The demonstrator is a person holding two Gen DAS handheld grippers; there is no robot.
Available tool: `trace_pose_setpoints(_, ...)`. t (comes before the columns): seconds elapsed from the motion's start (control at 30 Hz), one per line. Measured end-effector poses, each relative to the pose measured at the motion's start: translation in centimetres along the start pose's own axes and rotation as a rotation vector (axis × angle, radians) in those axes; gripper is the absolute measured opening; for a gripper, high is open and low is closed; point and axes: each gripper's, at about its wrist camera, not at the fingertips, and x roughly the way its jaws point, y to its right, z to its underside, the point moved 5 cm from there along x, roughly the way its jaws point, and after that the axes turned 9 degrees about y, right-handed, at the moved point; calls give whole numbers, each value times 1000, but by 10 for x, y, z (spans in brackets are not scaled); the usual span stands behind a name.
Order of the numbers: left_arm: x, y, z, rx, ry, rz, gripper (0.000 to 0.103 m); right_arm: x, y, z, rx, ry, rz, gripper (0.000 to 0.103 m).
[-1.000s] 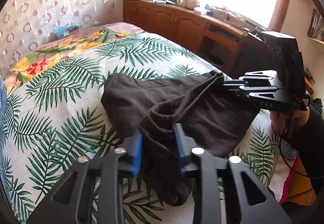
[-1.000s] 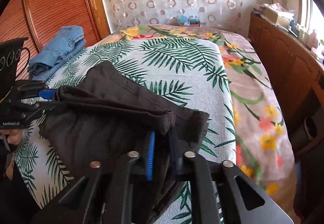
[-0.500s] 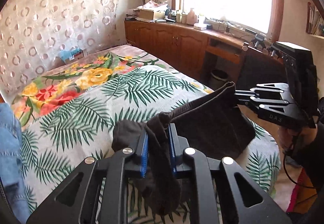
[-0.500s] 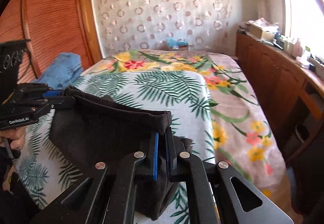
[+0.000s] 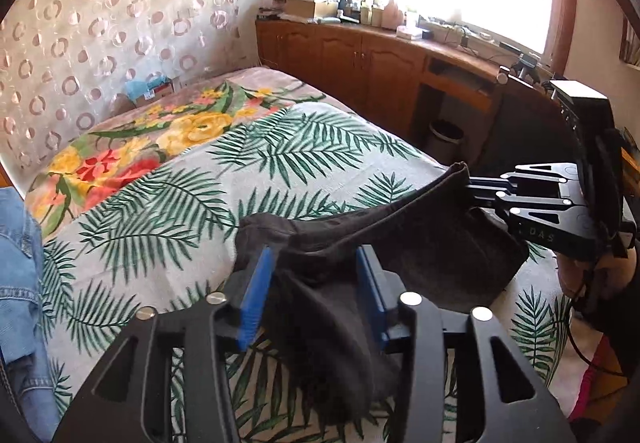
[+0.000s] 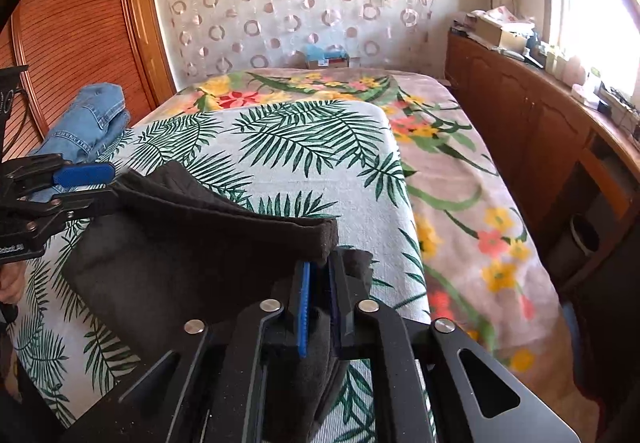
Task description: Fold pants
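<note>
**Sunny bedroom, dark pants held over the bed**

Leafy sheets cover the bed (image 6: 320, 147). The left gripper (image 5: 312, 295) has just been opening its jaws; the dark pants (image 5: 400, 239) hang loose between the blue pads (image 5: 252, 299), which do not press them. The right gripper (image 6: 318, 307) is clenched on the other corner of the pants (image 6: 200, 243). The pants sag between the two grippers, with the lower part resting on the bed. Blue jeans (image 6: 86, 121) lie folded near the wooden door (image 6: 72, 23).
</note>
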Motion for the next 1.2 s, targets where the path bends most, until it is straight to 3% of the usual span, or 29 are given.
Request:
trace_pose_setpoints(0.17,-19,-4,7,-23,8,3,48,-18,5,3,5,20,21,35)
trace_pose_setpoints(0.33,-36,-1,31,-43,-4,7,48,-45,3,18,50,51,-26,35)
trace_pose_setpoints(0.6,-41,8,66,-63,-35,57,48,-61,3,48,52,6,-47,35)
trace_pose_setpoints(0.83,-33,7,70,-62,-51,49,34,-59,15,53,87,-34,-59,35)
trace_pose_setpoints(0.9,-33,7,68,-64,-46,52,30,-59,15,54,85,-42,-66,30)
trace_pose_setpoints(1.0,-34,7,67,-63,-41,53,18,-58,15,54,94,-46,-99,7)
trace_pose_setpoints(1.07,-34,4,66,-64,-31,33,12,-62,19,53,76,-32,-73,4)
trace_pose_setpoints(1.2,-32,-4,70,-93,-47,24,11,-70,30,50,84,0,-15,4)
